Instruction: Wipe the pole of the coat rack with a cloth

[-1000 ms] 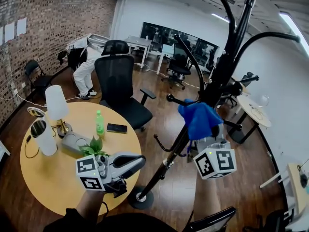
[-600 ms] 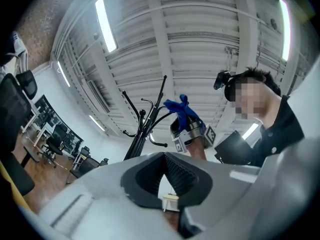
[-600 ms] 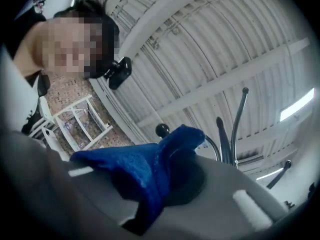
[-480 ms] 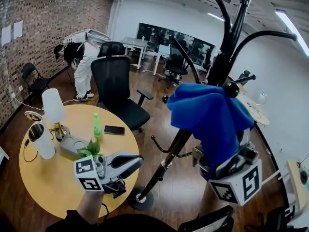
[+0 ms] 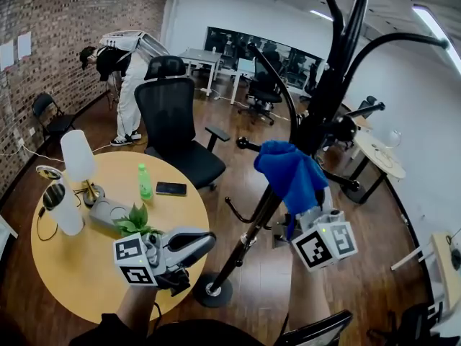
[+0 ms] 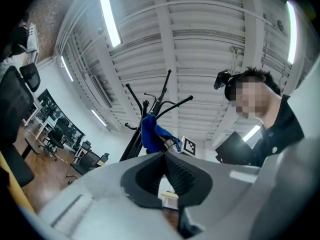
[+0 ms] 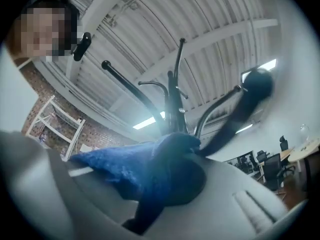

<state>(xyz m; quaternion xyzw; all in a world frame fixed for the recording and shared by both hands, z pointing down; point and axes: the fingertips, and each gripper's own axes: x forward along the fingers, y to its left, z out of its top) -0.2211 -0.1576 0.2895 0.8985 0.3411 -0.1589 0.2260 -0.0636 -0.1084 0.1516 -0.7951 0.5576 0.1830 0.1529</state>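
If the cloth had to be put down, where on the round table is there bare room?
The table's near-left part is bare, between the white jug and the left gripper. A smaller patch lies between the phone and that gripper. The far side is crowded: lamp, bottle, plant.

Ceiling strip lights (image 6: 110,14) lit the room brightly and evenly, leaving a pale sheen on the wooden floor (image 5: 238,168). Every view bowed at its edges and went dark in the corners. Close to my right gripper (image 7: 167,169), the blue cloth (image 7: 150,179) blurred out of focus.
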